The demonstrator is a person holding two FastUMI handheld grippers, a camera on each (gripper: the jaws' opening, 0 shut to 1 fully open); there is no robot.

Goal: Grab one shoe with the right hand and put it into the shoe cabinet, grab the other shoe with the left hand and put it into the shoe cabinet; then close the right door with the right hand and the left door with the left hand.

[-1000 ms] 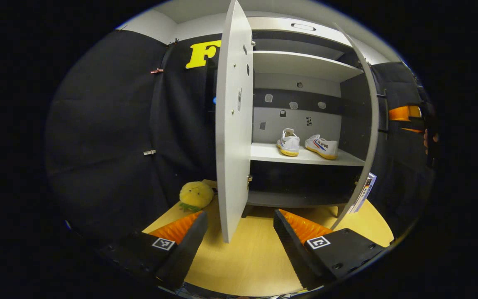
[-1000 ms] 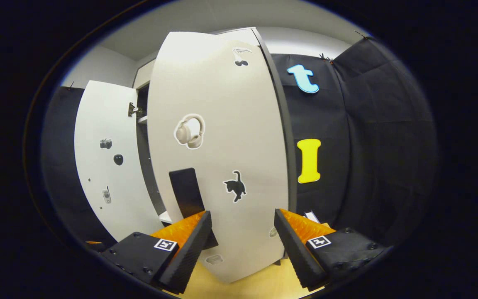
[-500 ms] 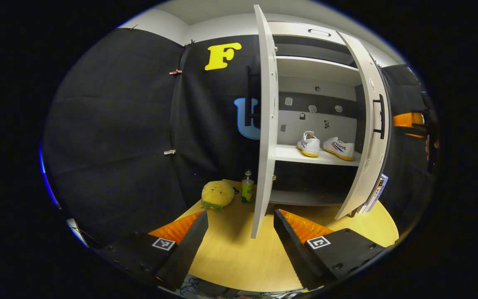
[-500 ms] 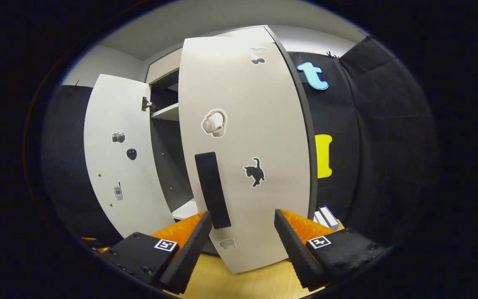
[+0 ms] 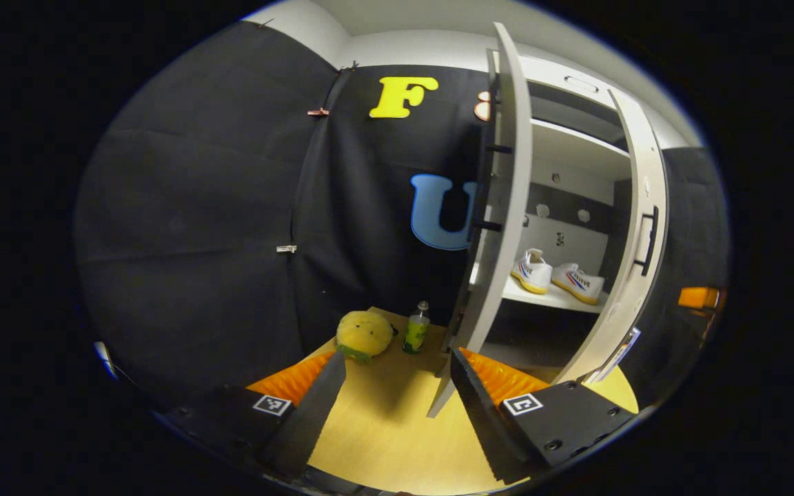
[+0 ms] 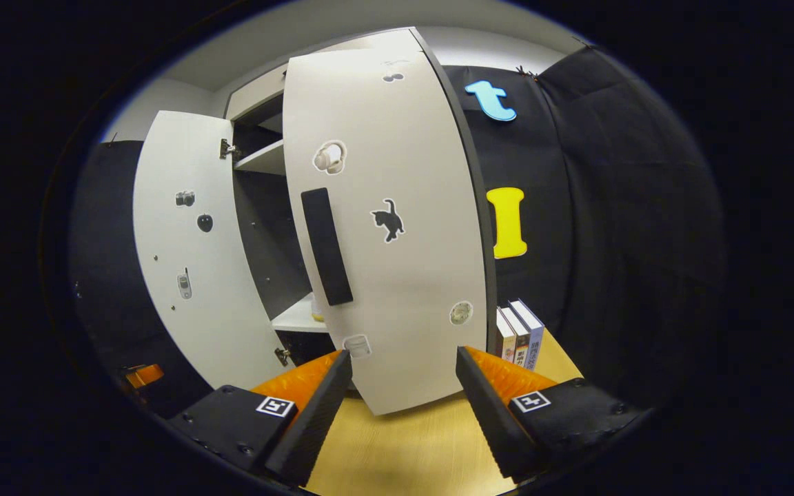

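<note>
Two white shoes (image 5: 533, 271) (image 5: 579, 282) sit side by side on the cabinet's middle shelf (image 5: 548, 297). In the left gripper view the left door (image 5: 500, 227) stands wide, seen almost edge-on, and the right door (image 5: 638, 241) is swung partway in. My left gripper (image 5: 397, 406) is open and empty, low in front of the left door's bottom edge. In the right gripper view my right gripper (image 6: 404, 406) is open and empty, just short of the right door's (image 6: 404, 227) outer face, below its black handle (image 6: 327, 246). The left door (image 6: 190, 255) stands beyond.
A yellow plush toy (image 5: 364, 333) and a green bottle (image 5: 415, 331) stand on the wooden floor (image 5: 383, 441) left of the cabinet. Several books (image 6: 520, 334) lean at the cabinet's right side. Black cloth walls close the booth.
The right door has swung further towards the cabinet and the right gripper has dropped below its handle. The left gripper has swung leftwards, round to the left door's outer side.
</note>
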